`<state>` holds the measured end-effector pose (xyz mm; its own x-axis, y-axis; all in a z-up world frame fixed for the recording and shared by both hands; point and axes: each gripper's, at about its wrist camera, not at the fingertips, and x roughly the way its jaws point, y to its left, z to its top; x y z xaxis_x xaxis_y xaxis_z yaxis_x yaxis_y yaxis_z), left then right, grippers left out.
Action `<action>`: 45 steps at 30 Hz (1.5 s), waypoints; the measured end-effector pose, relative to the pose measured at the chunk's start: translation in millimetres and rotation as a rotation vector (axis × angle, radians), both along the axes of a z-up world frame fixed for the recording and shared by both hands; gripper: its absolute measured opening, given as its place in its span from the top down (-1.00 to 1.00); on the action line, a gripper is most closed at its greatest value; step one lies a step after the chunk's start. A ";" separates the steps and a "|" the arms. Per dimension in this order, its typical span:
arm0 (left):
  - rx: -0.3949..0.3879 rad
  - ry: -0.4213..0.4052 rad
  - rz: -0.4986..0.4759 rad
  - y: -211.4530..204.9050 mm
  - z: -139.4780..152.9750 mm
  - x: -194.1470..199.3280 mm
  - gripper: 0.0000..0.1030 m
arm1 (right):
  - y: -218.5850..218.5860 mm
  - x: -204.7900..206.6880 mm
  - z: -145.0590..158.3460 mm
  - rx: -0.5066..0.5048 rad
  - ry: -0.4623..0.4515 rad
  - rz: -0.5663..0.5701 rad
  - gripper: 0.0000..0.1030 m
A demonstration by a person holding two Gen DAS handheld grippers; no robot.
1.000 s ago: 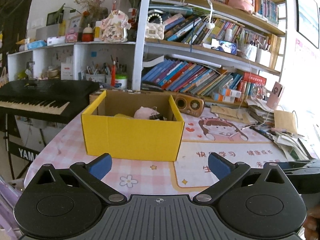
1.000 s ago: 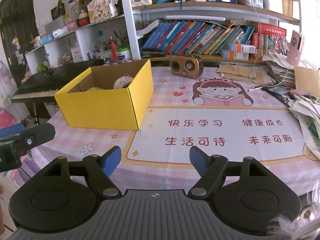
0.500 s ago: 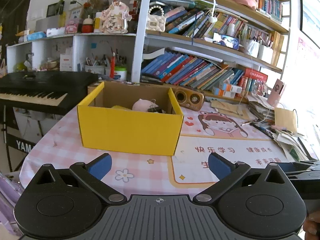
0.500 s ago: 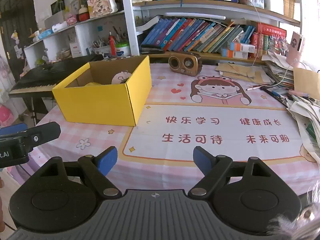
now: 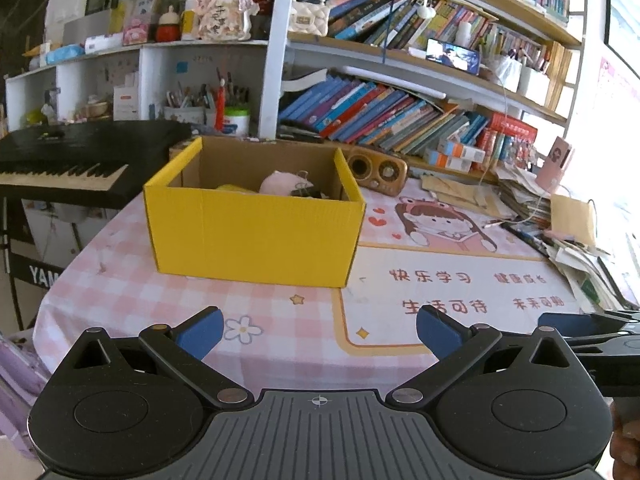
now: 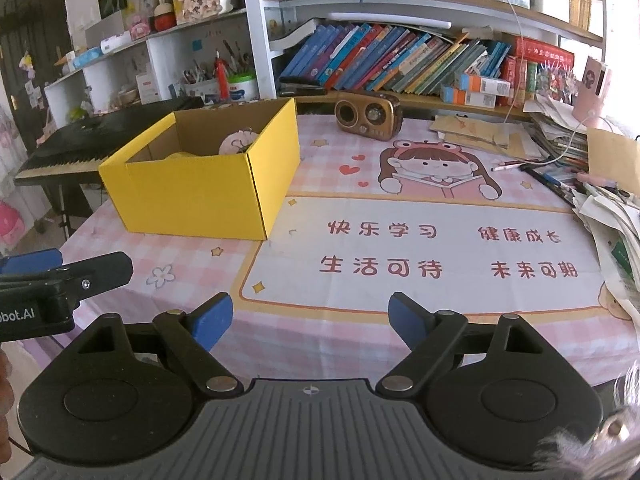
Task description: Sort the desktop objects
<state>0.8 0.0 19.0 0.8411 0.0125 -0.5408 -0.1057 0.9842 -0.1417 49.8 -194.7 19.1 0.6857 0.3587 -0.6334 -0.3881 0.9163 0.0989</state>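
bookshelves packed with slanted books (image 6: 400, 60) rise behind the counter (image 6: 280, 320), which wears a pink checked cloth and a cartoon mat (image 6: 432, 236) printed with a girl and red characters. yellow cardboard box (image 5: 256, 232) sits open-topped on the counter at about 11 o'clock from the right gripper (image 6: 310, 317) and near 12 o'clock from the left gripper (image 5: 319, 331); inside it lie a pink plush toy (image 5: 282, 182) and something yellow, mostly hidden by the wall. a brown retro speaker (image 6: 368, 114) stands just beyond the box's far right corner. paper stacks (image 6: 608, 208) crowd the counter at 3 o'clock, and a black keyboard (image 5: 60, 160) stands off the counter at 10 o'clock.

both sets of blue-padded fingers are spread wide with nothing between them; the right ones have just been opening further. each gripper hangs over the near counter edge, apart from the box.
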 end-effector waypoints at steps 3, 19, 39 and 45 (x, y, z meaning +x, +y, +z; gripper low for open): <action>-0.013 -0.018 -0.022 -1.9 1.0 -1.6 -1.00 | 0.1 0.6 0.0 -0.003 0.002 0.002 -0.65; -0.047 -0.004 -0.006 -0.9 -0.5 1.1 -1.00 | -2.5 2.1 -3.3 -0.005 0.017 0.010 -0.65; -0.019 -0.001 -0.032 -10.5 -0.7 0.7 -1.00 | -1.6 1.6 -5.3 -0.006 0.027 0.014 -0.65; -0.043 0.013 -0.046 -8.9 -3.9 3.3 -1.00 | -1.4 1.7 -5.1 -0.007 0.027 0.016 -0.65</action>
